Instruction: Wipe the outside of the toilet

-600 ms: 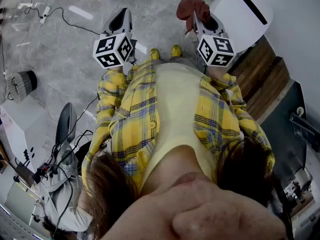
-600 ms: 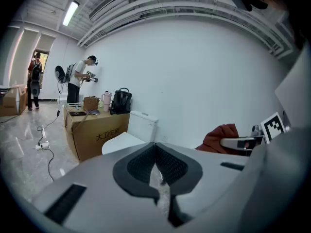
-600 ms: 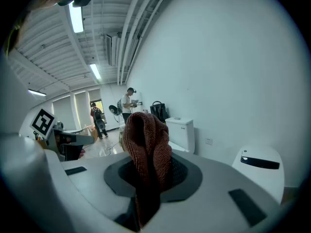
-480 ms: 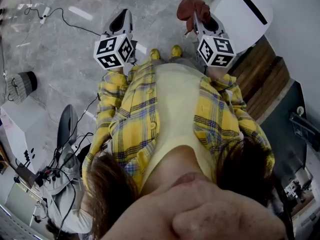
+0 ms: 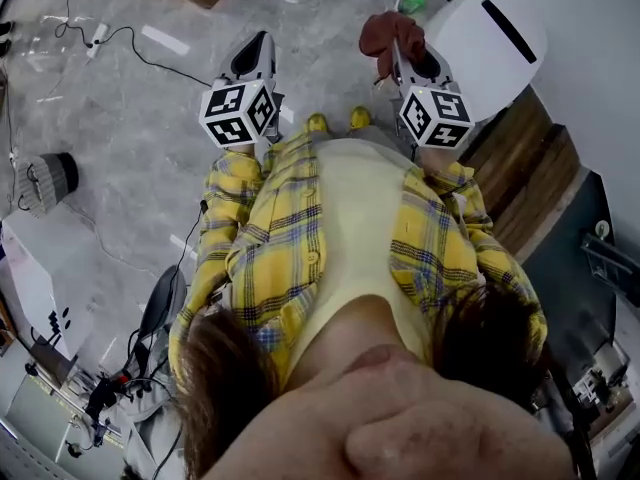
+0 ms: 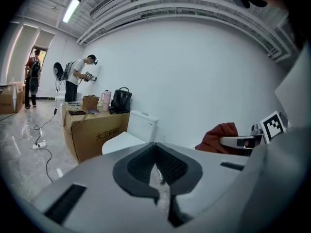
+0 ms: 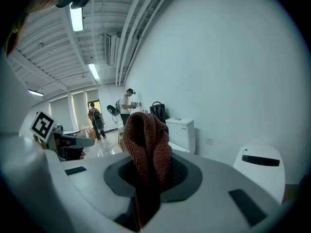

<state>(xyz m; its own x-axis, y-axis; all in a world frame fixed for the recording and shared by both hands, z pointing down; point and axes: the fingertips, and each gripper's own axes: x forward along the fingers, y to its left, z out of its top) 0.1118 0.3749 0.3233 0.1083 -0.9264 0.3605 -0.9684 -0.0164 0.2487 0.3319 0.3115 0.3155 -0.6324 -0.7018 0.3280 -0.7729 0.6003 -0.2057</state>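
Rust-red cloth point(image 7: 146, 144) with a coarse, looped, towel-like weave. The right gripper point(image 7: 148, 176) and left gripper point(image 6: 156, 166) share one finish: smooth matt grey plastic shells with black ribbed pads. The toilet point(image 5: 495, 43) is smooth, glossy white. The floor point(image 5: 120, 108) is polished grey stone-look tile that catches light, while the brown wood boards point(image 5: 525, 163) look matt and grained.

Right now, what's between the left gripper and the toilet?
Head view: bare floor, then the right gripper, jaws shut on the red cloth, beside the toilet.

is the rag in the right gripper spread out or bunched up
Bunched up: the rag stands as a folded wad, pinched in the right gripper.
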